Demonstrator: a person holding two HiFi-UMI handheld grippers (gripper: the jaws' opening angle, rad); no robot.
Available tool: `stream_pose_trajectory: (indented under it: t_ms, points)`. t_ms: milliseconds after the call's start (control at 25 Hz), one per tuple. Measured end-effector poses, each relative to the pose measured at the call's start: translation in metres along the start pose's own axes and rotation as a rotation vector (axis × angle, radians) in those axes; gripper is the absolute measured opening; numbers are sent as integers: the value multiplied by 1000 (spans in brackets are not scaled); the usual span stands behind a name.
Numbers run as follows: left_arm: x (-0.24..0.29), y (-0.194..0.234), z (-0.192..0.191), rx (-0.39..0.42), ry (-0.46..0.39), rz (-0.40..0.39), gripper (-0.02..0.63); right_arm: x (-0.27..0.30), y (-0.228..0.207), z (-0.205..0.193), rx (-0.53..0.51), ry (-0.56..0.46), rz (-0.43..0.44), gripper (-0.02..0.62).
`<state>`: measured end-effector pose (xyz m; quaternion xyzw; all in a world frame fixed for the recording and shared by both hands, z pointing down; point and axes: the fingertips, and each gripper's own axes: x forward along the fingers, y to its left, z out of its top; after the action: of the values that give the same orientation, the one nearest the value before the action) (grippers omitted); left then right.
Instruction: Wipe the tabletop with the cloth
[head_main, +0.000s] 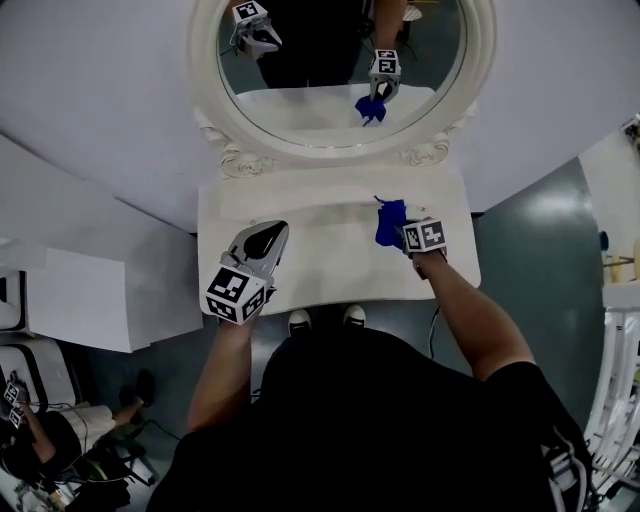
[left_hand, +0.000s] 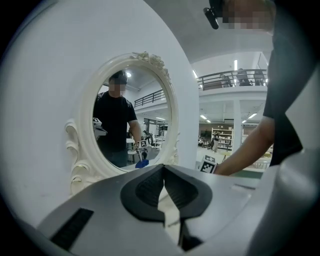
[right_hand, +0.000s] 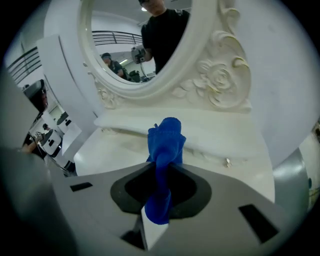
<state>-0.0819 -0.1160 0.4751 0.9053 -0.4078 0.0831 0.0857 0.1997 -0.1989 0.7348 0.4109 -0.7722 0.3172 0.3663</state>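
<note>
Head camera looks steeply down on the white dressing tabletop (head_main: 330, 255). Both gripper cameras sit close, facing the ornate white-framed oval mirror (head_main: 340, 70), which all three views share.

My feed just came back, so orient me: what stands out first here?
A bright blue cloth, clamped in the right gripper, is at the right side of the white tabletop. Behind it stands an ornate white oval mirror. The left gripper is shut and empty, over the left side.

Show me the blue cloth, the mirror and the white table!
blue cloth (right_hand: 167, 137): right gripper view, bunched top end.
mirror (head_main: 335, 55): head view, middle of glass.
white table (head_main: 325, 255): head view, bare top.
</note>
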Motion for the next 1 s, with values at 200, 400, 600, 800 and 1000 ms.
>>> stream_pose_trajectory:
  t_ms: [200,400,600,800,1000]
  points:
    - [-28,24,-7,-19,2,49,9,27,82,86,-110,-54,102,57]
    - [-53,50,-12,-43,-4,99,9,64,171,143,-180,-67,213,57]
    - [-71,71,-16,-61,-11,135,9,103,252,170,-240,-53,313,57]
    - [-86,95,-24,-80,-7,172,9,144,316,187,-268,-38,385,57]
    - [-96,110,-42,-111,13,196,9,179,349,183,-284,22,387,57]
